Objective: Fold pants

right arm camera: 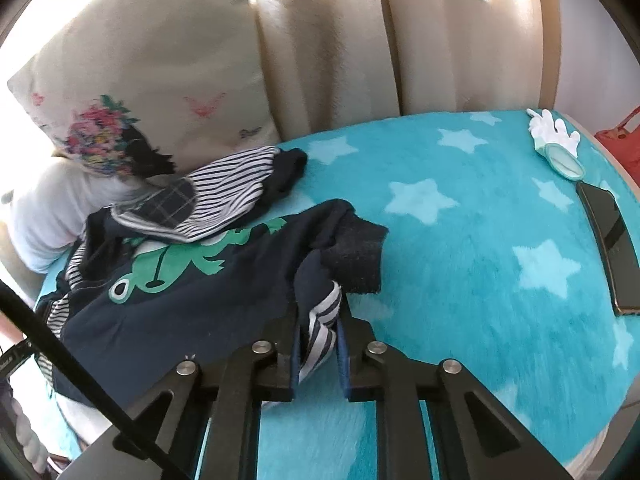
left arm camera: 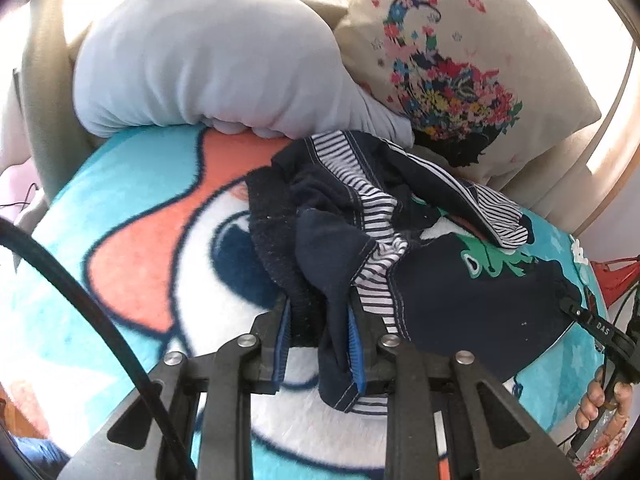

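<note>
Small navy pants [left arm camera: 472, 292] with a green frog print and striped lining lie bunched on a turquoise cartoon blanket [left arm camera: 132, 208]. My left gripper [left arm camera: 320, 312] is shut on a navy cuff and striped lining of the pants. In the right wrist view the pants [right arm camera: 192, 284] lie at the left on the blanket [right arm camera: 460, 272]. My right gripper [right arm camera: 320, 320] is shut on another navy and striped edge of the pants, beside a ribbed cuff [right arm camera: 356, 252]. The other gripper's tip [left arm camera: 592, 324] shows at the right of the left wrist view.
A grey pillow [left arm camera: 208, 60] and a floral cushion [left arm camera: 448, 68] lean against the beige headboard [right arm camera: 340, 40]. A white glove with a small mirror [right arm camera: 556, 140] and a black flat device [right arm camera: 608, 240] lie at the blanket's right. A red object [right arm camera: 620, 140] stands beyond the edge.
</note>
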